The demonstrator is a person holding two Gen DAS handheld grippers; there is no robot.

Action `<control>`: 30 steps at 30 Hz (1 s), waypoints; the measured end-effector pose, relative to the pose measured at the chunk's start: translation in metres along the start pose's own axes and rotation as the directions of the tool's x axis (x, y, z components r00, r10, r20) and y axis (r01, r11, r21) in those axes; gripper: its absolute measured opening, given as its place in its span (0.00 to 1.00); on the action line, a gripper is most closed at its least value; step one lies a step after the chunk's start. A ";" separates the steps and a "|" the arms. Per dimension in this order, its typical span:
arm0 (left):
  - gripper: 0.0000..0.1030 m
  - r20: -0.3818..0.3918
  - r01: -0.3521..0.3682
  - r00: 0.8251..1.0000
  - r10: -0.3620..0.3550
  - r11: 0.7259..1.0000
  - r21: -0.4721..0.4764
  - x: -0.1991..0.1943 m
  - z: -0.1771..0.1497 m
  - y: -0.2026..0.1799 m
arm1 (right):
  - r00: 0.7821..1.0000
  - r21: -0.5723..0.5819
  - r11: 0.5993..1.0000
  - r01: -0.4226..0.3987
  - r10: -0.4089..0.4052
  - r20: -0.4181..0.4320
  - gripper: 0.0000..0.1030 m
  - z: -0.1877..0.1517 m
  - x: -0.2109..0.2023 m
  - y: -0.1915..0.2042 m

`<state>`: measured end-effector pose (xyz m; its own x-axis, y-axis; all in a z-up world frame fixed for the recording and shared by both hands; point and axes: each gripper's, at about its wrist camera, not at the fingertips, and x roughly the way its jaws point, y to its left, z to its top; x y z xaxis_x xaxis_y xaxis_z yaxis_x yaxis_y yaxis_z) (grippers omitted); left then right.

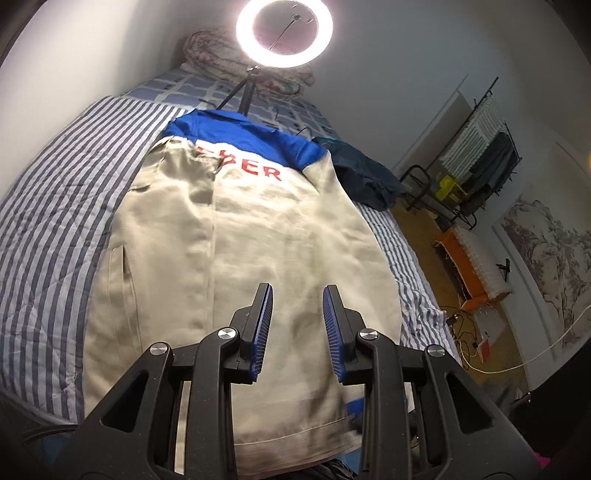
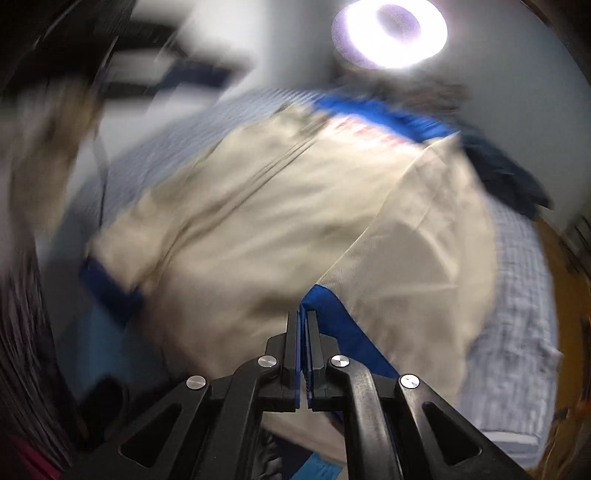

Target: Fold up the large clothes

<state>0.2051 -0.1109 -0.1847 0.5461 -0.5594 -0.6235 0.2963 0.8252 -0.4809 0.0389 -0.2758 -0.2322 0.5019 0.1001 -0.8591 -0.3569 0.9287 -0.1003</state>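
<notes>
One beige jacket (image 1: 236,236) with a blue yoke lies flat along the middle of the striped bed (image 1: 48,221). One dark garment (image 1: 365,177) sits near its right edge. The left gripper (image 1: 297,295) hovers spread and empty; the right gripper (image 2: 303,314) pinches the jacket's blue cuff (image 2: 332,314).

The left wrist view looks forward and down along its fingers from the foot of the bed (image 1: 44,206), close above the hem of the jacket (image 1: 258,229), toward the ring light (image 1: 284,31) and the far wall. The right wrist view, blurred, looks down more steeply from the jacket's (image 2: 295,206) near right corner, nearer the cloth. Both share the jacket, striped bed (image 2: 517,295) and ring light (image 2: 389,35).
</notes>
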 end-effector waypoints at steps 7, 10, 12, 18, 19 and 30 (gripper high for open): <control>0.27 -0.140 0.016 0.990 -0.020 0.999 -0.028 0.034 -0.019 0.001 | 0.996 0.008 0.997 -0.081 0.081 -0.023 0.00 -0.016 0.005 -0.003; 0.28 -0.229 0.060 0.970 -0.075 0.995 -0.073 0.055 -0.031 -0.003 | 0.994 0.011 0.993 -0.113 0.113 0.002 0.04 -0.018 -0.007 -0.003; 0.40 -0.277 0.090 0.954 -0.116 0.990 -0.105 0.068 -0.039 -0.006 | 0.990 0.043 0.989 -0.142 0.141 0.033 0.18 -0.023 -0.021 -0.011; 0.41 -0.354 0.098 0.925 -0.139 0.987 -0.129 0.092 -0.059 -0.017 | 0.970 0.252 0.942 -0.222 0.187 0.153 0.31 -0.053 -0.056 -0.064; 0.41 -0.366 0.101 0.919 -0.145 0.985 -0.137 0.096 -0.062 -0.019 | 0.971 0.299 0.928 -0.222 0.181 0.157 0.31 -0.059 -0.056 -0.076; 0.23 -0.393 0.128 0.900 -0.189 0.976 -0.176 0.128 -0.072 -0.031 | 0.950 0.603 0.736 -0.306 0.272 0.151 0.32 -0.086 -0.005 -0.143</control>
<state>0.2096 -0.2136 -0.2938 0.1280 -0.6900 -0.7124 0.2215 0.7200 -0.6577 0.0199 -0.4393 -0.2565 0.4988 0.4015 -0.7681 0.0586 0.8686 0.4920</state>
